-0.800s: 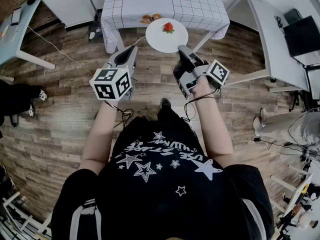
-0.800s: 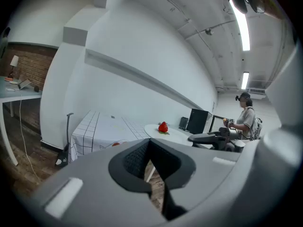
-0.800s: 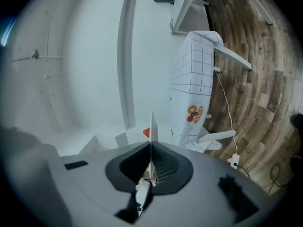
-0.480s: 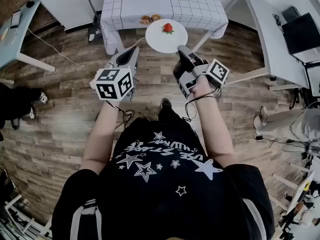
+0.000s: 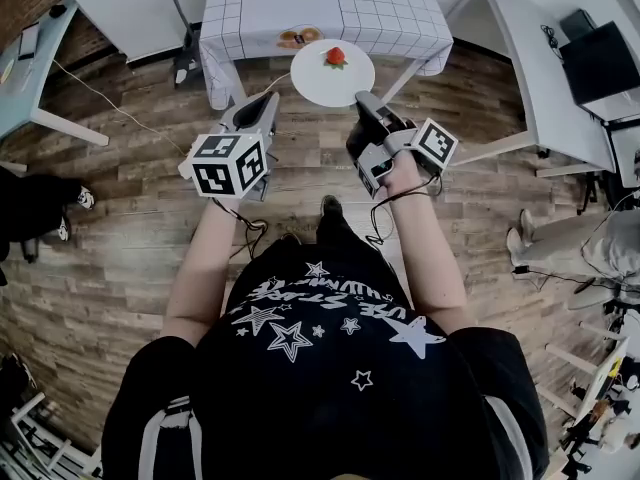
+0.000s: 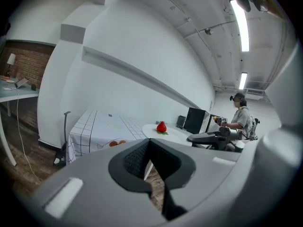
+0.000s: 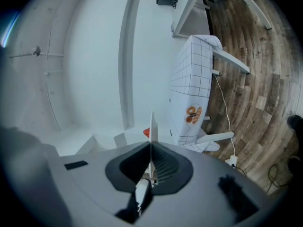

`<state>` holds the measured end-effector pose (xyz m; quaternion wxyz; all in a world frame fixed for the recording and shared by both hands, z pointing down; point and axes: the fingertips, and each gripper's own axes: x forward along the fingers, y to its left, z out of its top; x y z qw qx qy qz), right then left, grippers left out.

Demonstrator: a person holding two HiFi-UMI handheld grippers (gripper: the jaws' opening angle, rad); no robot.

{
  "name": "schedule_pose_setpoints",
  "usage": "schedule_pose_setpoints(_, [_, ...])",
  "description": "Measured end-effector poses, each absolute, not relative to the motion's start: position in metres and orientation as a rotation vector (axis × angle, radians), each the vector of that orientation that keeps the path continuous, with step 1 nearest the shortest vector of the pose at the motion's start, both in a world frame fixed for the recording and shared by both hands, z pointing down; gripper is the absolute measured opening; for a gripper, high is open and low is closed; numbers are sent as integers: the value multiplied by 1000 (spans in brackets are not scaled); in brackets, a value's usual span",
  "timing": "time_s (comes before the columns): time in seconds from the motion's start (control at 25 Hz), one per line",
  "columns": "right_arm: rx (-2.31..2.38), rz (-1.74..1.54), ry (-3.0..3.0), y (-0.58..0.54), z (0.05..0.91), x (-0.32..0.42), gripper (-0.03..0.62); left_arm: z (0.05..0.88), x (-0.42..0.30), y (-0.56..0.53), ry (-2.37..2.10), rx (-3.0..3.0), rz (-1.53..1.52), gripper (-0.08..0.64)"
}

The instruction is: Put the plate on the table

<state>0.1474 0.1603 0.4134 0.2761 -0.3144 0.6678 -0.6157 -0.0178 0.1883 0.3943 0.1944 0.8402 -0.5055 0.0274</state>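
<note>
A round white plate (image 5: 332,73) with a strawberry (image 5: 336,56) on it hangs in the air just before the table with the white checked cloth (image 5: 325,6). My right gripper (image 5: 364,105) is shut on the plate's near rim; in the right gripper view the plate (image 7: 152,129) shows edge-on between the jaws. My left gripper (image 5: 262,106) hovers to the plate's left, shut with nothing in it. From the left gripper view the plate (image 6: 166,132) and strawberry (image 6: 161,126) show beyond the jaws.
A print of brown food (image 5: 295,38) marks the cloth's near edge. White tables stand at the right (image 5: 535,78) and far left (image 5: 30,63). A monitor (image 5: 600,63) sits at the right. Cables (image 5: 130,118) trail over the wooden floor. A person (image 6: 240,119) stands in the distance.
The plate and both grippers have come a little nearer the checked table. The right gripper's hold on the plate is unchanged.
</note>
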Motion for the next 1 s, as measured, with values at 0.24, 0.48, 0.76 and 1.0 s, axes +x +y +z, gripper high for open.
schedule_pose_setpoints(0.24, [-848, -1647, 1788, 157, 407, 140, 18, 386, -27, 187, -1407, 2370, 63, 9])
schedule_pose_setpoints(0.48, [-875, -1630, 1786, 149, 398, 138, 20, 381, -36, 188, -1395, 2382, 56, 9])
schedule_pose_setpoints(0.76, [-844, -1644, 1815, 136, 405, 138, 20, 391, -39, 184, -1431, 2350, 51, 9])
schedule_pose_setpoints(1.0, [-780, -1671, 1829, 116, 417, 133, 20, 405, -44, 176, -1495, 2310, 83, 9])
